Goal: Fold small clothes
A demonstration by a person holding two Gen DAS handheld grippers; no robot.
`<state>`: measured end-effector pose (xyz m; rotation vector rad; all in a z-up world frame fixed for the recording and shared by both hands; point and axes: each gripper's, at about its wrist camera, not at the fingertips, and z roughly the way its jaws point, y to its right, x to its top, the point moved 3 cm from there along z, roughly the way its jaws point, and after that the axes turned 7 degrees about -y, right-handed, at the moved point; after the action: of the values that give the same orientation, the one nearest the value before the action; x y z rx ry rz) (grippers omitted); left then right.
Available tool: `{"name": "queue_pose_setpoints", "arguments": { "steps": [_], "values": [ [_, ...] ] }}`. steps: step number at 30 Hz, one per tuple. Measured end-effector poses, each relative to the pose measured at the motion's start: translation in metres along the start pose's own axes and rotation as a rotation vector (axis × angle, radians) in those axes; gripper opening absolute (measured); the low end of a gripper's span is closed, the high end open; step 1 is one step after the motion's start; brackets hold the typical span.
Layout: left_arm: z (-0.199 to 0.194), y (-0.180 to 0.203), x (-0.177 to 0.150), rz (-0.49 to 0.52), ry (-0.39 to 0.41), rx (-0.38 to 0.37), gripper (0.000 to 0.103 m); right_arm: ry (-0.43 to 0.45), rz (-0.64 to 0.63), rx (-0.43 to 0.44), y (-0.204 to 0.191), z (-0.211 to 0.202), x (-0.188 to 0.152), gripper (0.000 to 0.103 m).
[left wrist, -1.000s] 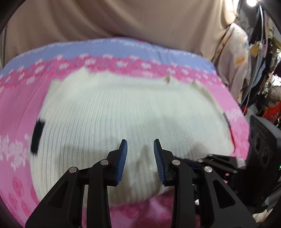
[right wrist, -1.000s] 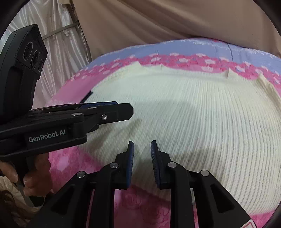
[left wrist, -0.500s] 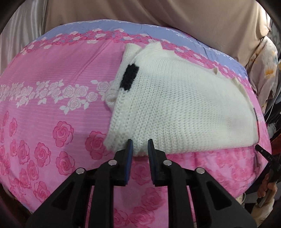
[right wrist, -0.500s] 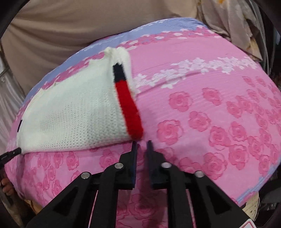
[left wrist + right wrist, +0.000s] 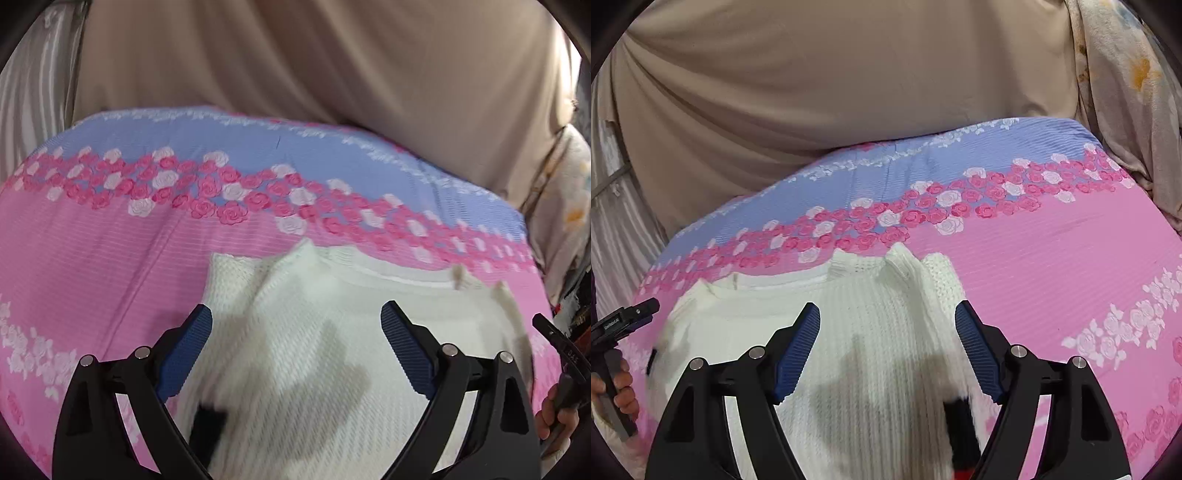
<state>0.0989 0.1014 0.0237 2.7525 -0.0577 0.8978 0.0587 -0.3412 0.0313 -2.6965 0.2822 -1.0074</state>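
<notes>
A white knit sweater (image 5: pixel 332 369) lies on the pink rose-print bedspread (image 5: pixel 92 258). My left gripper (image 5: pixel 295 312) hovers over its left part with jaws opening wide. The knit lies below them and no pad presses on it. A black band (image 5: pixel 207 421) shows near the left finger. Over the sweater (image 5: pixel 849 369), at its right part, my right gripper (image 5: pixel 887 309) is also opening, gripping nothing. A black and red cuff (image 5: pixel 960 424) lies blurred by its right finger. Each view catches the other gripper at its edge, held by a hand (image 5: pixel 620 387).
The bedspread (image 5: pixel 1071 258) turns blue with a rose border toward the far edge. A beige sheet (image 5: pixel 295 74) hangs behind it. A pale floral cloth (image 5: pixel 1126 92) drapes at the far right, and a silvery curtain (image 5: pixel 33 92) hangs at the left.
Both grippers have moved from the sweater's near corners to above its body. Their jaws have gone from nearly shut to wide open. The sweater's edges look blurred now.
</notes>
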Motion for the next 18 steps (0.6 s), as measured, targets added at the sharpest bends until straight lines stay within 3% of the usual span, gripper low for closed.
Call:
{"name": "queue_pose_setpoints", "arguments": {
  "steps": [2,3,4,5,7,11,13,15,18],
  "values": [
    [0.026,-0.008,0.005,-0.026,-0.044,-0.004,0.072,-0.05,0.021,-0.032,0.007,0.027,0.007,0.074],
    [0.035,-0.01,0.006,-0.032,-0.075,-0.016,0.044,-0.079,0.029,-0.028,0.009,0.038,0.008,0.067],
    [0.045,-0.012,0.006,-0.039,-0.11,-0.032,0.016,-0.098,0.038,-0.019,0.009,0.045,0.008,0.035],
    [0.049,-0.014,0.006,-0.048,-0.127,-0.045,0.007,-0.104,0.043,0.012,0.008,0.047,0.009,0.015],
    [0.041,-0.016,0.009,-0.05,-0.087,-0.063,0.007,-0.028,0.058,0.092,0.004,0.03,0.014,0.009],
    [0.014,-0.014,0.022,-0.03,0.012,-0.059,0.007,0.119,0.069,0.074,0.009,-0.007,0.028,0.009],
    [0.025,-0.015,0.024,-0.009,0.006,-0.005,0.007,0.065,0.091,0.014,0.023,0.016,0.026,0.008],
    [0.057,-0.023,0.015,-0.026,-0.079,0.019,0.008,-0.078,0.129,0.003,0.037,0.055,0.015,0.008],
    [0.058,-0.021,0.013,-0.007,-0.047,0.04,0.01,-0.035,0.131,0.011,0.036,0.034,0.022,0.009]
  ]
}}
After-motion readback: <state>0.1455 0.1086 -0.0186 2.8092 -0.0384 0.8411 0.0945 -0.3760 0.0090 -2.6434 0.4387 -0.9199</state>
